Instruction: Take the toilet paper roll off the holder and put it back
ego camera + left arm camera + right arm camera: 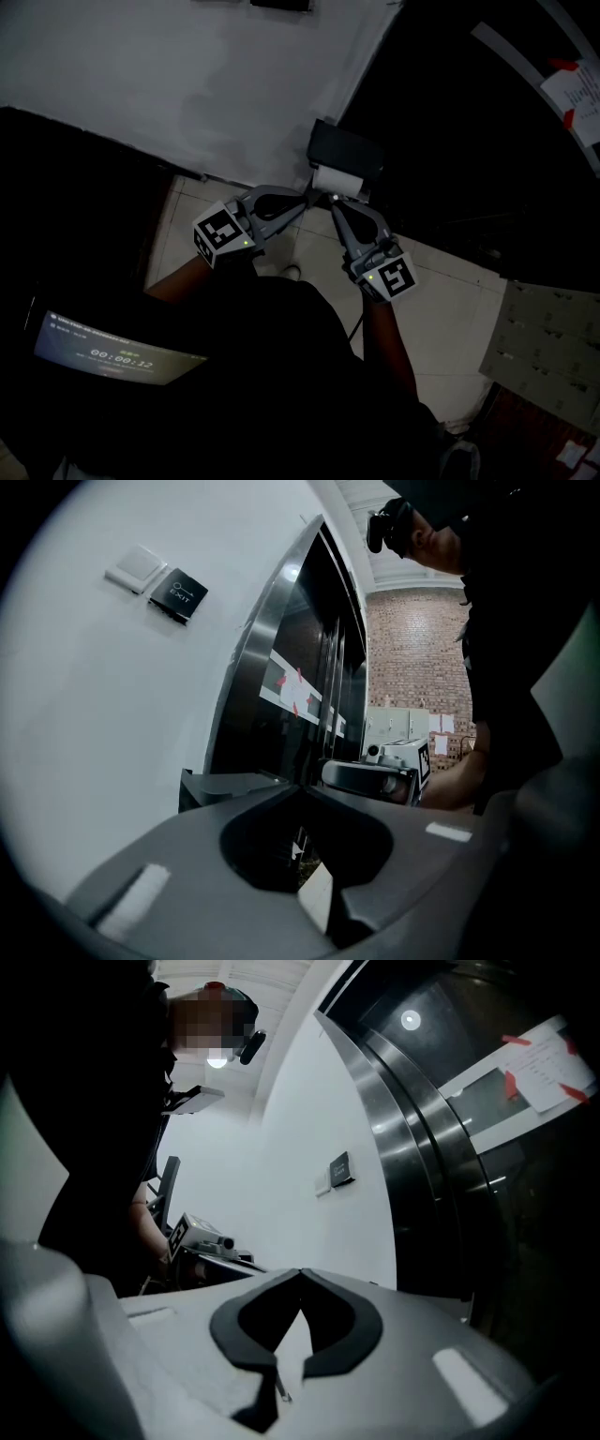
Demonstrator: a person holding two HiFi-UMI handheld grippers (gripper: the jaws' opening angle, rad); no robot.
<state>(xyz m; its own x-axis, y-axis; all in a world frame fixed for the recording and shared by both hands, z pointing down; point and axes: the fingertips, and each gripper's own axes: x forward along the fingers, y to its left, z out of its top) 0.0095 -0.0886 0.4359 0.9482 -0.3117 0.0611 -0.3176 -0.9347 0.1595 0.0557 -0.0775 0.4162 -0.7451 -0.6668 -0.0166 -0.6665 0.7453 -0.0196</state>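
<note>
The white toilet paper roll (336, 180) sits under a black holder (345, 150) on the edge of the white wall. Both grippers point up at it from below. My left gripper (310, 195) has its tips just left of the roll's lower edge, and in the left gripper view its jaws (302, 786) meet at the tips. My right gripper (333, 202) is just beneath the roll, and its jaws (300, 1270) also meet. Nothing shows clamped between either pair. In both gripper views the roll itself is hidden behind the jaws.
The white wall (187, 84) carries a switch plate and a dark card plate (178, 594). A dark steel door frame (281, 667) with taped paper notices (574, 89) stands to the right. Below are a tiled floor (441, 319), a lit screen (112, 354) and grey lockers (544, 352).
</note>
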